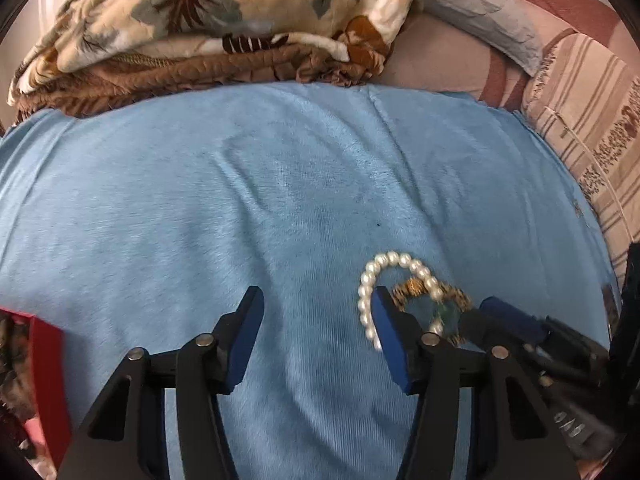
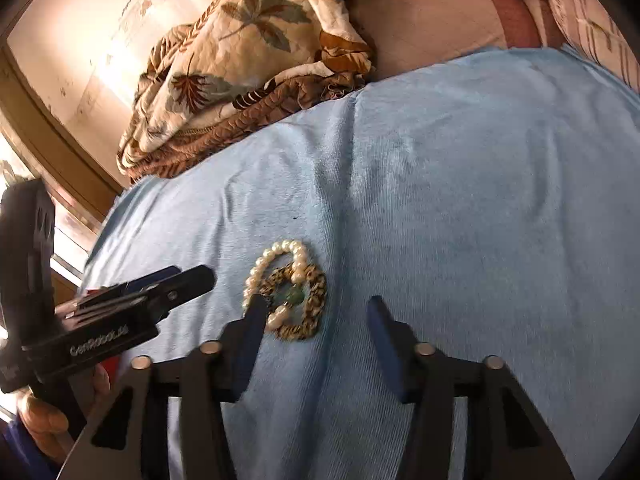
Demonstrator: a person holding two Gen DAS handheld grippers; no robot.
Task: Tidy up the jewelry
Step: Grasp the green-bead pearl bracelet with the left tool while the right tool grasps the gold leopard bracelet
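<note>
A pearl bracelet [image 1: 386, 261] lies tangled with a gold chain [image 1: 414, 290] and a green stone [image 1: 447, 313] on the blue cloth [image 1: 280, 184]. My left gripper [image 1: 316, 300] is open over bare cloth, its right fingertip overlapping the pearl loop's left side. Just right of the pile is my right gripper [image 1: 494, 309]. In the right wrist view the pearl bracelet [image 2: 280, 249], gold chain [image 2: 317, 292] and green stone [image 2: 297, 297] lie by the left fingertip of my open right gripper [image 2: 316, 304]; no pad presses on them. A hand [image 2: 40, 420] holds the left gripper [image 2: 192, 274] left of the pile.
A red box [image 1: 46, 380] shows at the lower left edge of the left wrist view. A floral quilt [image 1: 200, 20] is bunched behind the cloth, with pillows [image 1: 480, 12] and a striped blanket [image 1: 592, 120] at the back right. A wall and window frame [image 2: 60, 140] stand to the left.
</note>
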